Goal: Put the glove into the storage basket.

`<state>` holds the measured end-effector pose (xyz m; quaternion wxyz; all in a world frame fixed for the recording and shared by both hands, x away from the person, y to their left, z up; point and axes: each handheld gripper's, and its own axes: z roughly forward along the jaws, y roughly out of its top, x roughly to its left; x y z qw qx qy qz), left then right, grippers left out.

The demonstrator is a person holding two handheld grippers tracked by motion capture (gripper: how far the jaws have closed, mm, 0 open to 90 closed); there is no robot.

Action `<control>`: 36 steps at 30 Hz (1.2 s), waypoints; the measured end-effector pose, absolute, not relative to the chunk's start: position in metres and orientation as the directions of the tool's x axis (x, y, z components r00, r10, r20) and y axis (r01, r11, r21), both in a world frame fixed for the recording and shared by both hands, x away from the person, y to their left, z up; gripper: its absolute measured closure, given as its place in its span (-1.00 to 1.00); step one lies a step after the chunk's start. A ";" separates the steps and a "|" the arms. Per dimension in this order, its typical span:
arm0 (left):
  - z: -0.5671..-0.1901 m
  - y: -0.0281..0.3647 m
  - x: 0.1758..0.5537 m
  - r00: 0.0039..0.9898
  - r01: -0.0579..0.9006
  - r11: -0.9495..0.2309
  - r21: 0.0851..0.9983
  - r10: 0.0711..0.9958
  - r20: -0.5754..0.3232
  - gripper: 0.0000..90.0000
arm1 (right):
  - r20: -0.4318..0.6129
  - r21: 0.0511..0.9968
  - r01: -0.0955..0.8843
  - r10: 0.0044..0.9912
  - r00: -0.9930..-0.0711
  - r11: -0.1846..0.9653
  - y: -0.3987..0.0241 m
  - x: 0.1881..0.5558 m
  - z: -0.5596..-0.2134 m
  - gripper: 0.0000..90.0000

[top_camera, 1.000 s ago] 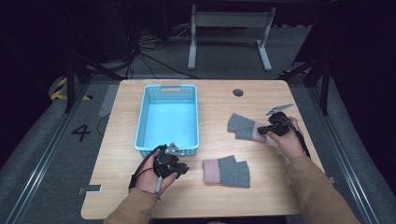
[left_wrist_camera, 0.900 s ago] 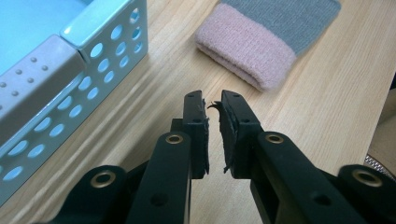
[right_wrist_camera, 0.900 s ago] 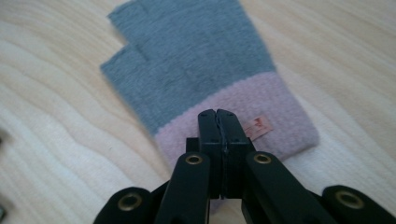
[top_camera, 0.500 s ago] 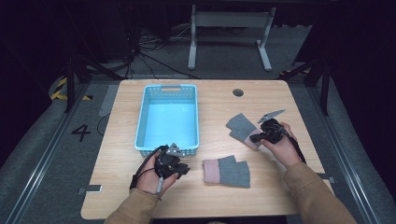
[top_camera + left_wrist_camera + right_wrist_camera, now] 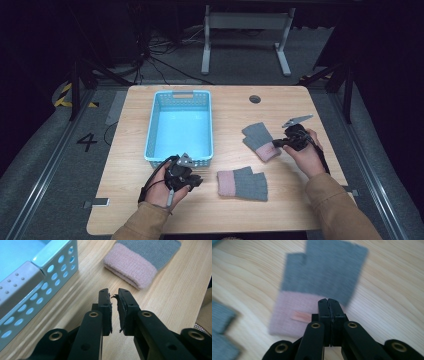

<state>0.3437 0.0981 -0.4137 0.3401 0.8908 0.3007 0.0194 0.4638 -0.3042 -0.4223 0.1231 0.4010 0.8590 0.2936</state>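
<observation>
Right tool (image 5: pixel 278 143) has shifted toward table centre, jaws closed over the far glove's (image 5: pixel 260 140) pink cuff. Left tool (image 5: pixel 196 181) is narrowly open, empty, beside the basket (image 5: pixel 180 95).

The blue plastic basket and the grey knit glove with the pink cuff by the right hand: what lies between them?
Nothing: in the high view, bare light wood table runs from the blue plastic basket to the grey knit glove with the pink cuff.

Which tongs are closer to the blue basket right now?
Left. The left tongs sit just off the front edge of the blue basket; the right tongs are farther right, at a glove.
</observation>
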 end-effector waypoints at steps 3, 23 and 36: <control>-0.414 0.097 0.344 0.819 0.521 -0.590 0.617 0.549 -0.168 0.81 | 0.015 0.577 0.650 0.789 -0.614 0.495 -0.318 0.465 -0.428 1.00; -0.414 0.096 0.343 0.821 0.520 -0.590 0.618 0.545 -0.170 0.81 | 0.055 0.553 0.619 0.717 -0.695 0.558 -0.283 0.447 -0.434 1.00; -0.413 0.097 0.343 0.821 0.520 -0.589 0.619 0.544 -0.173 0.81 | 0.083 0.557 0.598 0.678 -0.731 0.576 -0.253 0.449 -0.439 1.00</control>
